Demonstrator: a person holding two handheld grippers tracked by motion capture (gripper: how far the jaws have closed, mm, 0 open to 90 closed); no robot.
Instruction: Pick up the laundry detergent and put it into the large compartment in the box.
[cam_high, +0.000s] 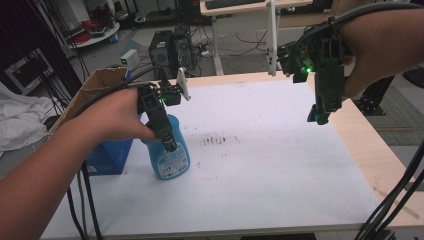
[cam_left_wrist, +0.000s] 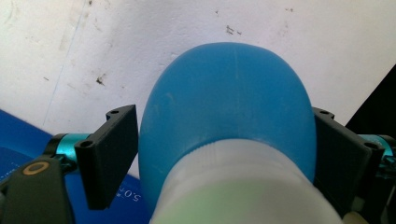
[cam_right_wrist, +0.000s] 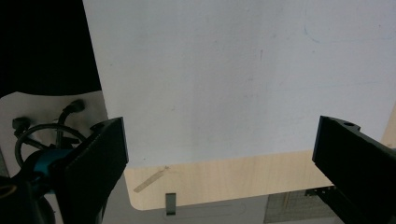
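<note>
Your left hand-held gripper (cam_left_wrist: 224, 154) is clamped on the blue bottle (cam_high: 169, 150), which stands upright at the left of the worktop (cam_high: 280, 175), just beside a blue box (cam_high: 107, 157). Smooth, rounded plastic against flat hard jaws: it could twist or slip if you lift fast. Your right hand-held gripper (cam_high: 320, 112) hangs apart and empty over the white matte sheet (cam_right_wrist: 243, 70).
</note>
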